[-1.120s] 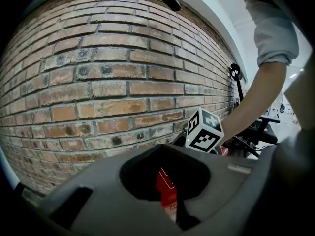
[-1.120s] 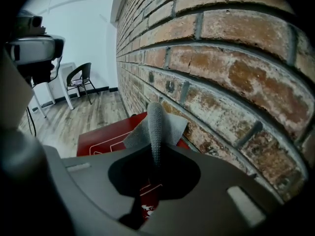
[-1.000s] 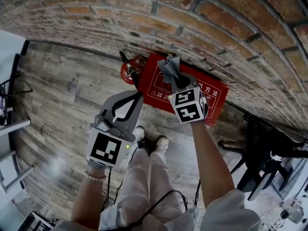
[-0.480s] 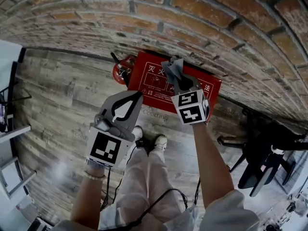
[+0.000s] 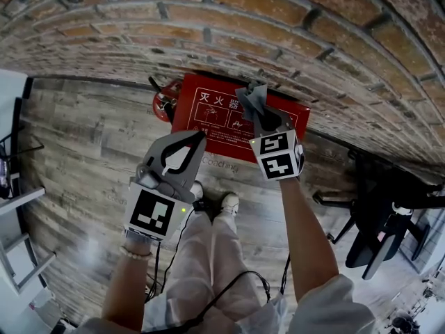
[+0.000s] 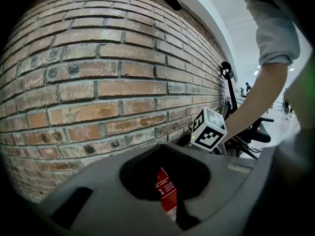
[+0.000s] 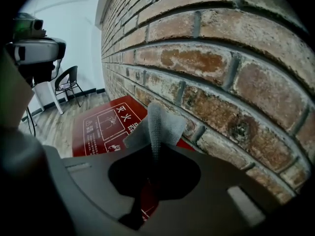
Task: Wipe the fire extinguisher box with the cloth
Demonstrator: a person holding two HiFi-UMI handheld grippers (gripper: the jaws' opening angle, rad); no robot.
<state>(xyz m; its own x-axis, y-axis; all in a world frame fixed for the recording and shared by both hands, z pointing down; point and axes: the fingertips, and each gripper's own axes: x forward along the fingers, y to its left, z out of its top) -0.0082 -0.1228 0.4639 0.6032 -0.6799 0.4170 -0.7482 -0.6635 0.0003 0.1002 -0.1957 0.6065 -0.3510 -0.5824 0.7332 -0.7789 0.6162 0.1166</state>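
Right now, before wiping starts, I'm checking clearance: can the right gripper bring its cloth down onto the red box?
Probably yes: the right gripper holds the cloth above the box with nothing between.

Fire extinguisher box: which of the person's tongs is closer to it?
Right. The right tongs, clamped on the grey cloth, are over the top of the red box. The left tongs hang back, mostly over the wooden floor, tips at its near edge.

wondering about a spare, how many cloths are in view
1: the grey cloth pinched in the right gripper, held over the red fire extinguisher box by the brick wall. Others may be hidden.
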